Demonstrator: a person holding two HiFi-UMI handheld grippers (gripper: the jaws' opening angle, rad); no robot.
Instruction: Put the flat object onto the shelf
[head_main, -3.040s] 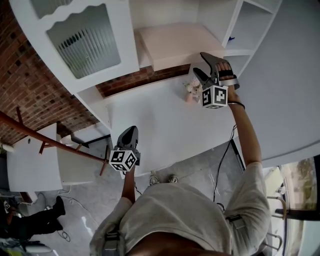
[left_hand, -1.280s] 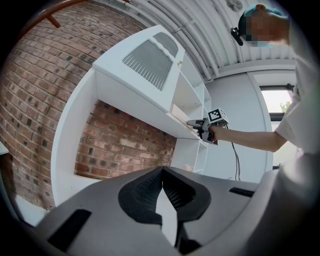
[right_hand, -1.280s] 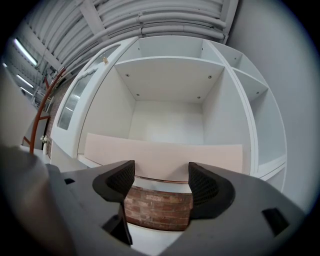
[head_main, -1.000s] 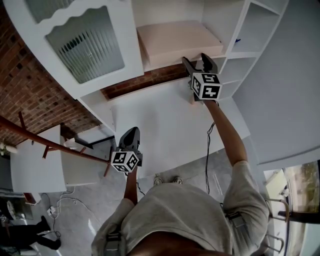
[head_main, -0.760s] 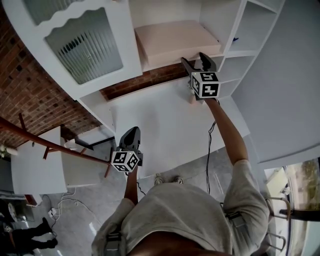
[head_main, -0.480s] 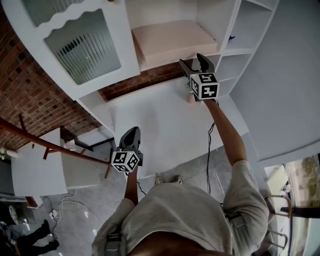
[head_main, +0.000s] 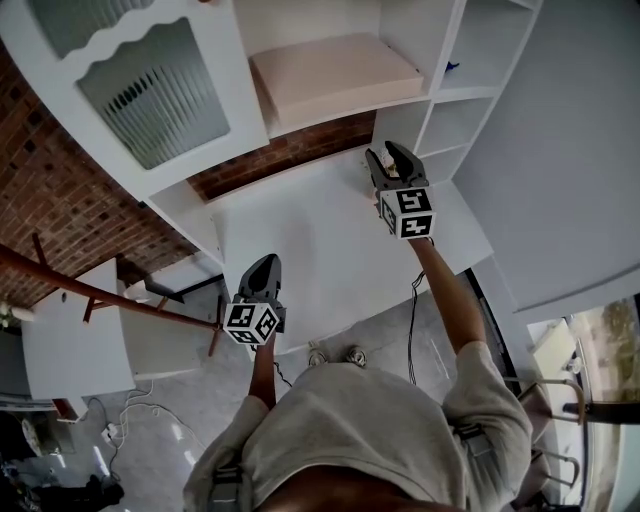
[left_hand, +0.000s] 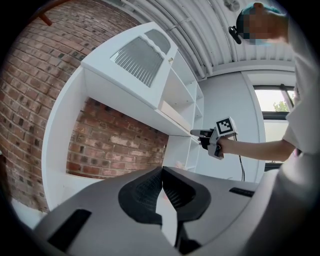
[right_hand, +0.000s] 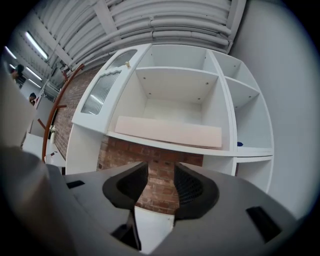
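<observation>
The flat object (head_main: 335, 75), a pale pink board, lies on the white shelf (head_main: 345, 111) in the wide middle compartment. In the right gripper view the flat object (right_hand: 170, 131) rests along the shelf (right_hand: 165, 145) straight ahead. My right gripper (head_main: 385, 157) hangs over the white table (head_main: 310, 250) below and in front of that shelf. Its jaws are closing; they stand apart with nothing between them (right_hand: 161, 175). My left gripper (head_main: 262, 268) is shut and empty near the table's front edge (left_hand: 161, 175).
A cabinet door with ribbed glass (head_main: 150, 90) hangs to the left of the shelf. Brick wall (head_main: 60, 200) shows behind and under the unit. A small blue thing (right_hand: 240, 144) sits in the right compartment. A red-brown rail (head_main: 100, 290) crosses at the left.
My right gripper has drawn back from the shelf's edge towards the person and dropped lower over the table, and its jaws have narrowed. The board stays on the shelf. The left gripper has not moved.
</observation>
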